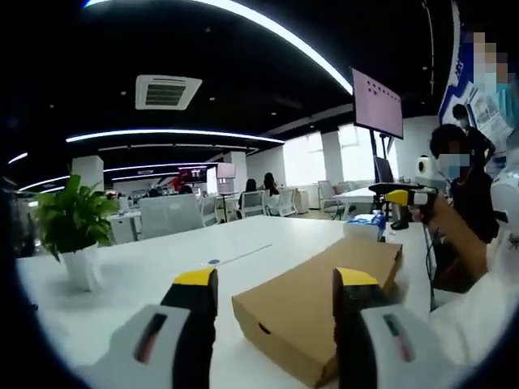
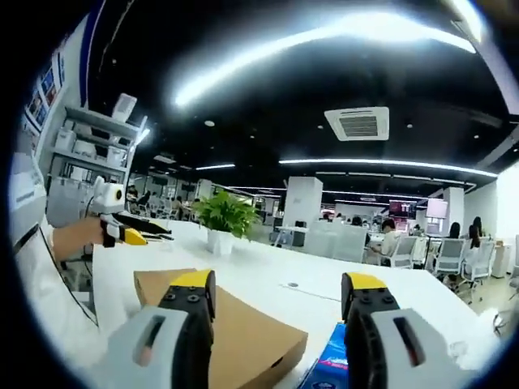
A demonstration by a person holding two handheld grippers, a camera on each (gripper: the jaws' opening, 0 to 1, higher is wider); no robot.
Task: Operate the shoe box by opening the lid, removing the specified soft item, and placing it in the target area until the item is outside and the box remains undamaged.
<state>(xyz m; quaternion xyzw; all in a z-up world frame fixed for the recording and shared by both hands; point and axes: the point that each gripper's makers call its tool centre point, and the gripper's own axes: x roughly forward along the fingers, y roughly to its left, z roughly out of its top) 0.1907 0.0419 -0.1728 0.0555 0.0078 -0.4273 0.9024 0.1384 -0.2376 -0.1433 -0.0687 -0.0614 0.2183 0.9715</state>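
Hovering above the closed shoe box [image 1: 320,312] on the white surface [image 1: 146,275] | left gripper [image 1: 276,292], right gripper [image 2: 280,296] wide open, empty | lid awaiting lift

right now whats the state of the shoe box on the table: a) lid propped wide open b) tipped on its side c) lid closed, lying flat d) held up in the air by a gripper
c: the cardboard shoe box lies flat on the white table with its lid down, and the open left gripper is not touching it.
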